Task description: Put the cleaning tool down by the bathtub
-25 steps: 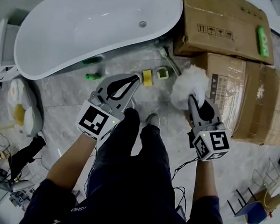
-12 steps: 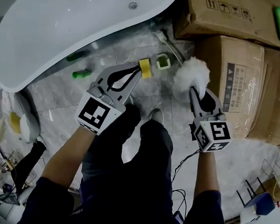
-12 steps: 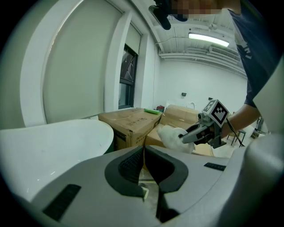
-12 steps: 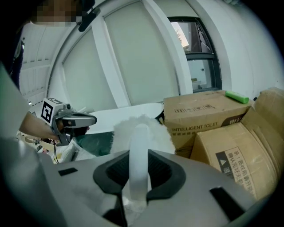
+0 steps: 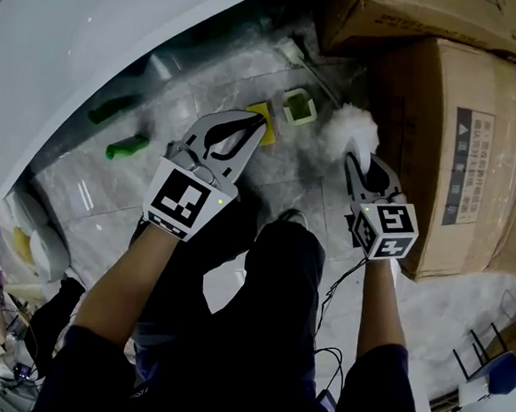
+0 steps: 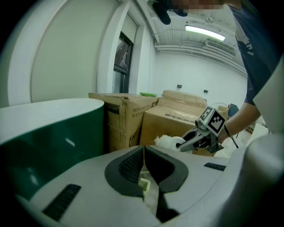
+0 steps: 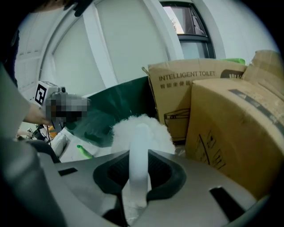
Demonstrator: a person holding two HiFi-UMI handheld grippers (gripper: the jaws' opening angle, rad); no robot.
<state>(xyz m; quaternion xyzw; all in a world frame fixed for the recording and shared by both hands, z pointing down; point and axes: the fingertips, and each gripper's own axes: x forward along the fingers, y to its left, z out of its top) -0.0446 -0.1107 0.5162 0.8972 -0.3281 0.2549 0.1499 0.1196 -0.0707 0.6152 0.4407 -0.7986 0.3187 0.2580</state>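
The cleaning tool (image 5: 349, 132) is a fluffy white brush head on a white handle (image 7: 138, 153). My right gripper (image 5: 359, 161) is shut on that handle, and the fluffy head (image 7: 141, 130) sticks out beyond the jaws, above the marble floor near the cardboard boxes. My left gripper (image 5: 257, 128) is shut with nothing between its jaws, held above the floor left of the tool. The white bathtub (image 5: 93, 45) fills the upper left of the head view; its green-looking side (image 6: 42, 142) shows in the left gripper view.
Large cardboard boxes (image 5: 460, 128) stand at the right. On the floor by the tub lie a yellow block (image 5: 262, 114), a small green-and-white square item (image 5: 298, 106) and two green bottles (image 5: 125, 146). The person's dark legs (image 5: 262, 272) fill the lower middle.
Both grippers have come lower and nearer the floor beside the tub; the view has tilted so the tub and boxes slid upward. The right gripper keeps its hold on the brush handle.
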